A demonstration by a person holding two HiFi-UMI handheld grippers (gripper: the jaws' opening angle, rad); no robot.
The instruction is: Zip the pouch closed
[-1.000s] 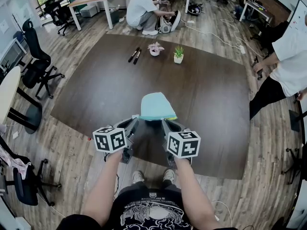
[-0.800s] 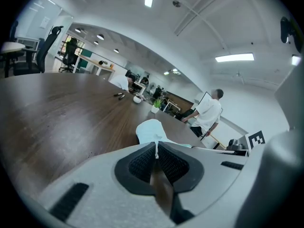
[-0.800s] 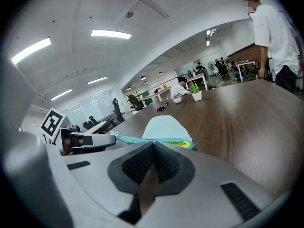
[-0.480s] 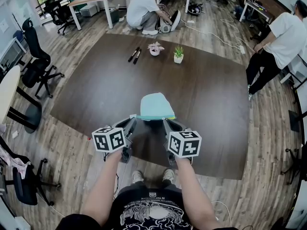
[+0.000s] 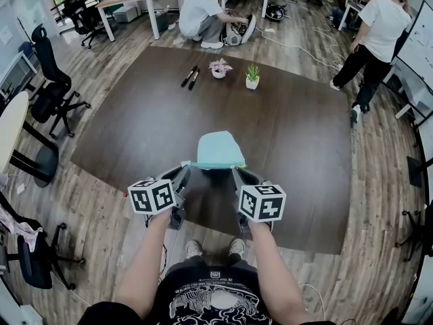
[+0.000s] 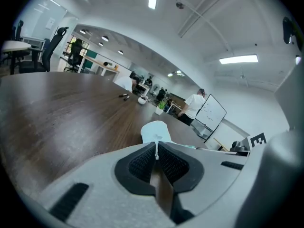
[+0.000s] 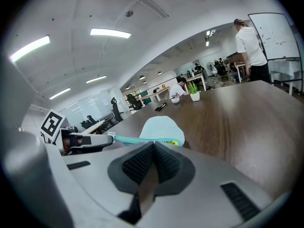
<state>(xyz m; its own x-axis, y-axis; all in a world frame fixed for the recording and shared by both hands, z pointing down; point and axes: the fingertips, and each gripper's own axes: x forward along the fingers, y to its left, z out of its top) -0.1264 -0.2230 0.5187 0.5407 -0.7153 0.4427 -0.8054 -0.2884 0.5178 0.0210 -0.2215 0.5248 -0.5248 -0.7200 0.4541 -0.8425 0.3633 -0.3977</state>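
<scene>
On the wide dark table (image 5: 122, 127), the pale teal pouch (image 5: 218, 147) lies at the near edge, straight ahead of me and between my two tools. The right gripper (image 5: 235, 170) has its jaws pressed together at the pouch's right corner. No cloth shows between the pads, but I judge it is anchoring that end. The left gripper (image 5: 184, 168) is clamped on a thin white sliver that I take for the zip pull (image 6: 156, 148). The zip line (image 5: 213, 165) runs straight across the mouth between them, so I judge the closing nearly or fully done, though I can't see whether the teeth are meshed. Since a second ago, a person (image 5: 369, 39) has walked from the right edge toward the far right. The pull end has crept slightly left and the zip line looks tauter.
</scene>
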